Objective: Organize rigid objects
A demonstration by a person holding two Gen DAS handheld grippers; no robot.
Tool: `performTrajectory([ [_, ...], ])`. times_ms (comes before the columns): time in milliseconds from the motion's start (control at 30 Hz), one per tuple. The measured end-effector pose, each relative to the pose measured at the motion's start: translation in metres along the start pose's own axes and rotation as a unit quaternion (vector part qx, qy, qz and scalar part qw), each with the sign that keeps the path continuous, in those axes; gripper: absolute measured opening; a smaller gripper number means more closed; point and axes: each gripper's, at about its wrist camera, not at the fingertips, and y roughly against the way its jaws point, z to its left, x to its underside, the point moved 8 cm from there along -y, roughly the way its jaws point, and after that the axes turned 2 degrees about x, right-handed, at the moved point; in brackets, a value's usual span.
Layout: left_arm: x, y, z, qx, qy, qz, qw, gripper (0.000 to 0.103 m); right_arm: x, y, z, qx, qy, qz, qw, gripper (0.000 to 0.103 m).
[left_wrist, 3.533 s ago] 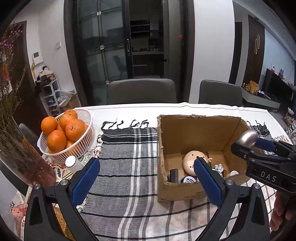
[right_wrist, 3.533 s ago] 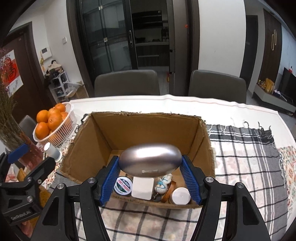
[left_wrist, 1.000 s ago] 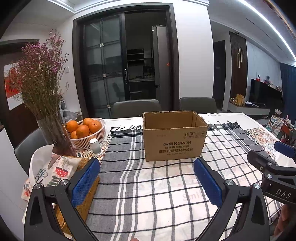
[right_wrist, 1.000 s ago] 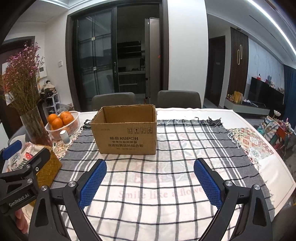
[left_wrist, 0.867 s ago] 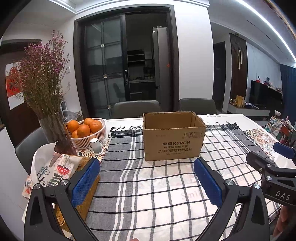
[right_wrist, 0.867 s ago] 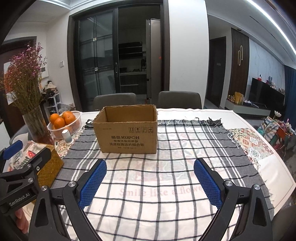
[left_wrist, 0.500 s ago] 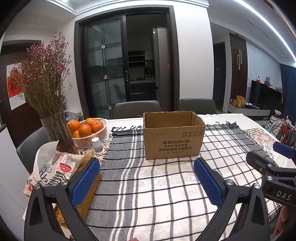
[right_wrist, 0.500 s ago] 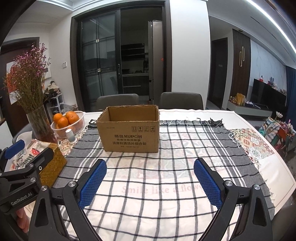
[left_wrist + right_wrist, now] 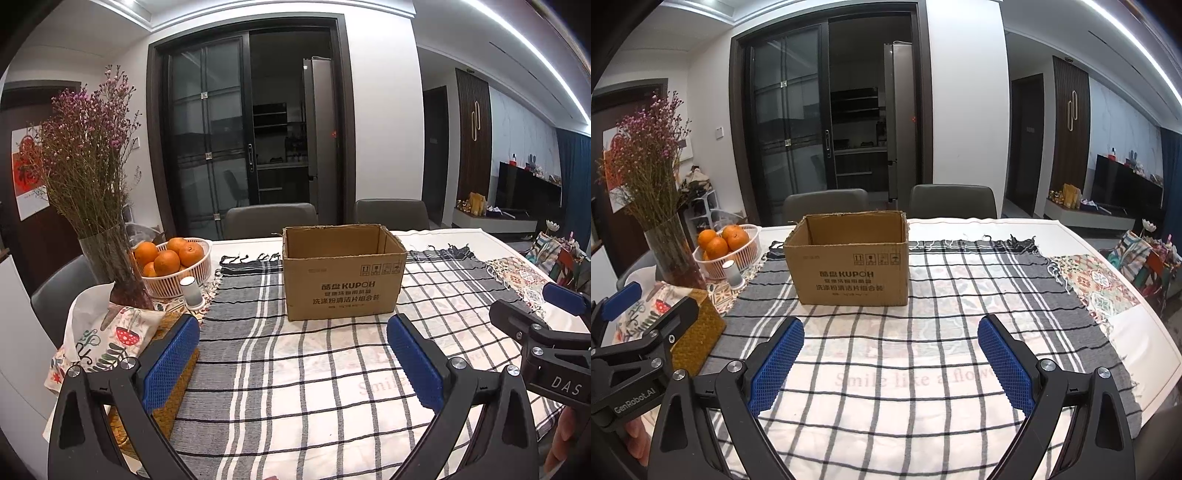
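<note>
Brown open-topped cardboard box stands upright on the grey-and-white checked cloth covering the table, well apart from both grippers. Left gripper: blue-padded fingers spread wide, nothing between them. Right gripper: same condition. White basket of oranges and glass vase of dried flowers stand left of the box.

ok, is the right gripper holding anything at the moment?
No. The right gripper has its jaws spread wide with only the checked cloth showing between them, short of the cardboard box.
</note>
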Motion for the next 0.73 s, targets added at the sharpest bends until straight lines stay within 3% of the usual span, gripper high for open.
performTrajectory([
  [733, 0.0049, -0.0032, -0.0003, 0.002, 0.009, 0.003, 1.0, 0.103, 0.0024, -0.0028, 0.0023, -0.002, -0.001, 0.005, 1.0, 0.096],
])
